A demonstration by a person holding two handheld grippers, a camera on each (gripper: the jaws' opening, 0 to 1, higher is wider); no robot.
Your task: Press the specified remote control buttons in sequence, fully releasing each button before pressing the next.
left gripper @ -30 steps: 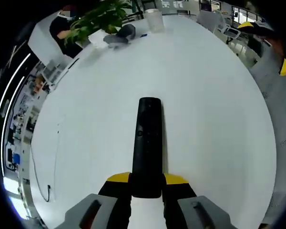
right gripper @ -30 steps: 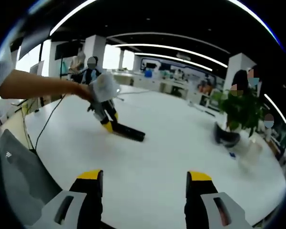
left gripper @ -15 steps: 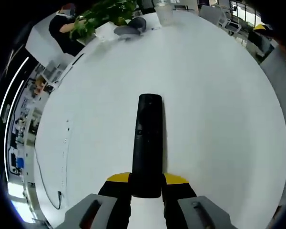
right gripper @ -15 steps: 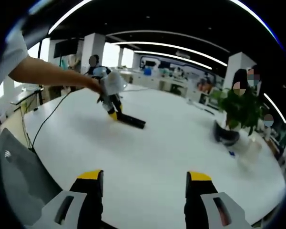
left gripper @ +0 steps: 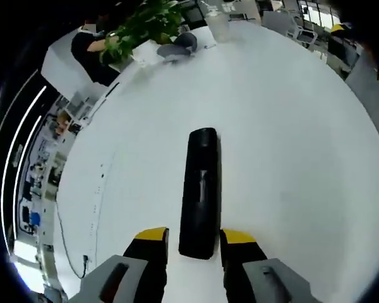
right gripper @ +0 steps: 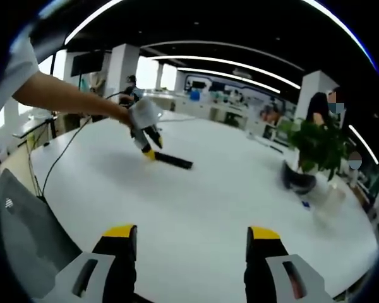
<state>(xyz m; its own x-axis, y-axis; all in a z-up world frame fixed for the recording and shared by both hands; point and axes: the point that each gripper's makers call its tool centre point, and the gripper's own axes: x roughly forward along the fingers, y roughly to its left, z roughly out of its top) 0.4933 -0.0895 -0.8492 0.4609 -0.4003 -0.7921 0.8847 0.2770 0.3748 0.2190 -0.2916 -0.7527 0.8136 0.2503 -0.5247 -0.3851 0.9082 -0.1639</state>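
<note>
Remote control [left gripper: 200, 192] lies flat on the white table [left gripper: 290, 139], between the spread left gripper [left gripper: 191, 243] jaws, apparently unclamped. Right gripper [right gripper: 191, 252] hangs spread, well apart. No button press evident; sequence outstanding.

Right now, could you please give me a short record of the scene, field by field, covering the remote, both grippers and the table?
remote: black remote control, lying flat on the white table, long axis in line with the left gripper
left gripper: left gripper, jaws open on either side of the remote's near end, a narrow gap showing on each side
right gripper: right gripper, jaws open, nothing between them, well back from the remote
background: potted plant at the table's far side; a cable trailing across the table
</note>
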